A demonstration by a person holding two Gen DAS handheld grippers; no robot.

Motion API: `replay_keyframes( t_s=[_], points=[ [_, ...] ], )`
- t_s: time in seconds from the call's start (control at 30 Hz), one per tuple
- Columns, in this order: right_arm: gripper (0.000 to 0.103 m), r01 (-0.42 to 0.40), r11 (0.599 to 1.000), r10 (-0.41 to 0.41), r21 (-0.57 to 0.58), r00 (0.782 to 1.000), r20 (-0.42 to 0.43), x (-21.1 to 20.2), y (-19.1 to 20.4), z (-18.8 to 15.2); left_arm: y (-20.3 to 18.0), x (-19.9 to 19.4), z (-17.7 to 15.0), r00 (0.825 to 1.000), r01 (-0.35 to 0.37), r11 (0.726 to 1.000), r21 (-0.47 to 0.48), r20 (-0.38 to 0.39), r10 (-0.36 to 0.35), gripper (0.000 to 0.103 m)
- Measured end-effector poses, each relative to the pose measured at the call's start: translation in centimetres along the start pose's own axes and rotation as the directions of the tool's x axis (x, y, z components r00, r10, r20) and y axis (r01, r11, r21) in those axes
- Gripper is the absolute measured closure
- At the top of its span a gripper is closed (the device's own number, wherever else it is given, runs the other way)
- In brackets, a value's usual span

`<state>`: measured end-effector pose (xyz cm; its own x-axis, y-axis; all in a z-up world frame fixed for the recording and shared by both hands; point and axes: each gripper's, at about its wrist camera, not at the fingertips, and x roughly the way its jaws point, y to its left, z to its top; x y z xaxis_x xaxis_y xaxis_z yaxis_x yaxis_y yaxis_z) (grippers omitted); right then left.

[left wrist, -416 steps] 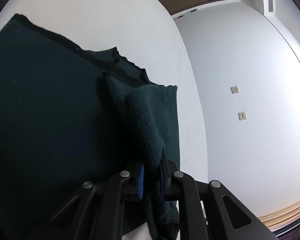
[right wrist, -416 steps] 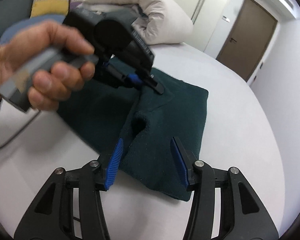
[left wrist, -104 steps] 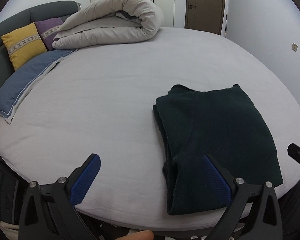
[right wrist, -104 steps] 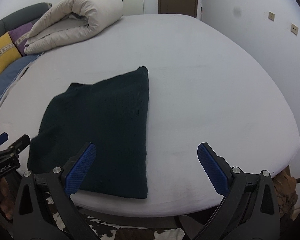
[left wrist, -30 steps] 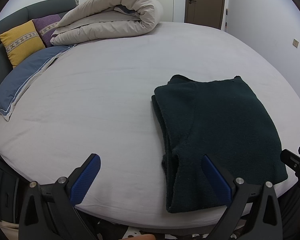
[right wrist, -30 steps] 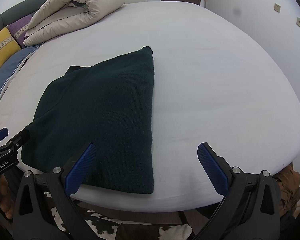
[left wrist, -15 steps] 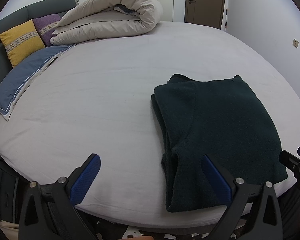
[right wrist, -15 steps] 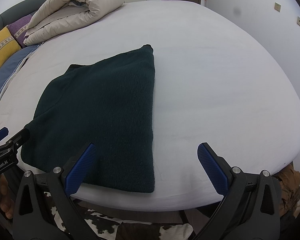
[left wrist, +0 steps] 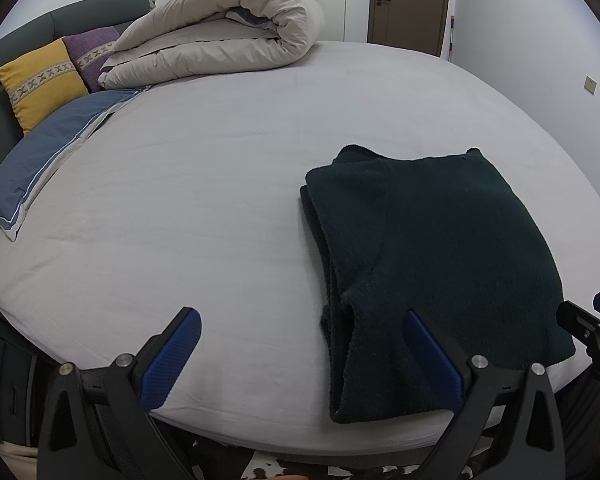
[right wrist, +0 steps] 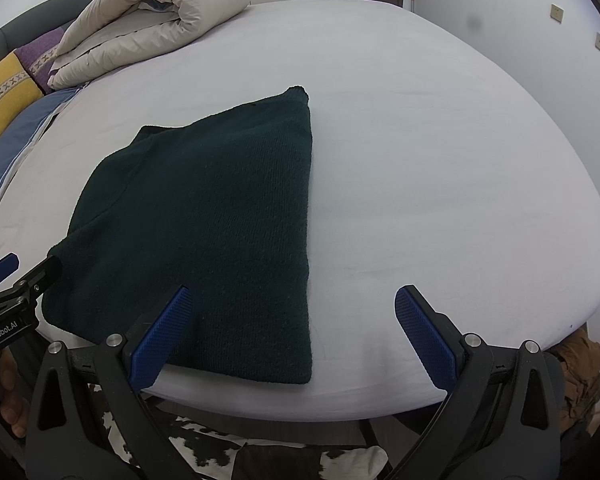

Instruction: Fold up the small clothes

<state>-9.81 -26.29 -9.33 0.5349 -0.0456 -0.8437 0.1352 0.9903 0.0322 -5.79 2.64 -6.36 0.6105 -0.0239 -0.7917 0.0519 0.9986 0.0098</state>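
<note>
A dark green knitted garment [left wrist: 440,256] lies folded in a flat rectangle on the white bed [left wrist: 220,184], near its front edge; it also shows in the right wrist view [right wrist: 204,224]. My left gripper [left wrist: 300,354] is open wide and empty, held above the bed's front edge, with its right finger over the garment's near left corner. My right gripper [right wrist: 296,328] is open wide and empty, above the garment's near right corner. Each gripper's tip shows at the edge of the other's view.
A rolled beige duvet [left wrist: 216,48] lies at the head of the bed, with a yellow cushion [left wrist: 40,84], a purple cushion [left wrist: 94,54] and a blue pillow [left wrist: 48,152] to the left. A wall [right wrist: 560,60] stands close on the right. A cowhide rug [right wrist: 260,456] lies below the bed edge.
Since 13.9 s ago the left gripper has let go of the garment, which now lies folded flat. Over the last second both grippers have barely moved.
</note>
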Motion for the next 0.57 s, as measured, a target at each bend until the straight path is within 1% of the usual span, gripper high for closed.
replay_keyframes(
  t_s=[0.57],
  points=[
    [0.0,-0.005,1.0,0.005,-0.001,1.0,-0.007,-0.07,0.15,-0.63,0.2,0.4,-0.2,1.0,0.02,1.0,-0.014,-0.012,-0.02,0.0]
  ],
)
